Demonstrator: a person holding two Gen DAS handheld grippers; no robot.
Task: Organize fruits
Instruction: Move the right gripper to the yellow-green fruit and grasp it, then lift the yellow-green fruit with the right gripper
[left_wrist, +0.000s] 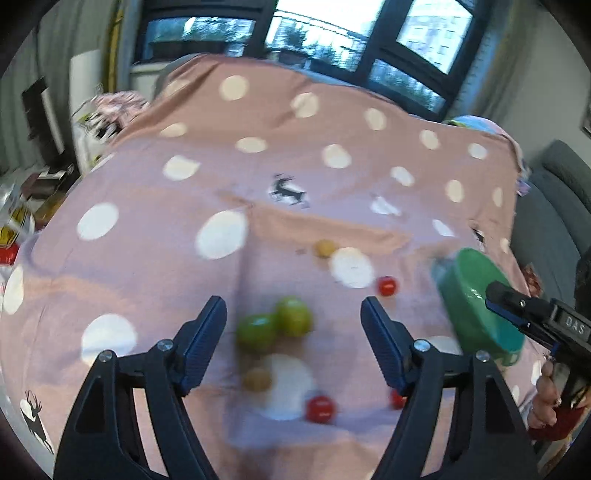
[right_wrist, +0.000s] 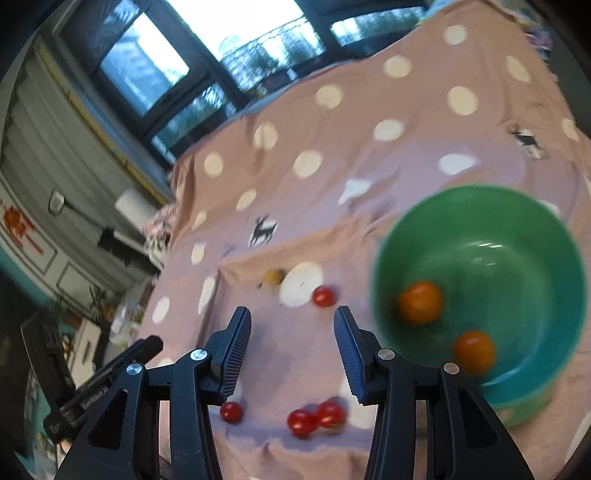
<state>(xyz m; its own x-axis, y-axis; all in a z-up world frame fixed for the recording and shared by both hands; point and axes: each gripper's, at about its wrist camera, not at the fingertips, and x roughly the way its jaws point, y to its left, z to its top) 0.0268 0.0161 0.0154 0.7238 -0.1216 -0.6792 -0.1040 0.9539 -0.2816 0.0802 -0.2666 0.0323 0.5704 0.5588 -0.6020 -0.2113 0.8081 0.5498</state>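
round green plastic bowl (right_wrist: 480, 284) holds two orange fruits (right_wrist: 421, 302), right of the right gripper (right_wrist: 292, 343)'s apart, empty fingers; two green fruits (left_wrist: 273, 325) between the left gripper (left_wrist: 293, 343)'s wide-apart fingers.

A pink cloth (left_wrist: 155, 258) with white dots and small deer is covering the surface and bearing everything. Two green fruits (left_wrist: 275, 325) are sitting touching each other, with a tan fruit (left_wrist: 257, 379) near them and another (left_wrist: 325, 248) farther off. Red tomatoes (right_wrist: 316, 417) are lying scattered beside a green bowl (right_wrist: 517, 236), which is holding two orange fruits (right_wrist: 421, 302).
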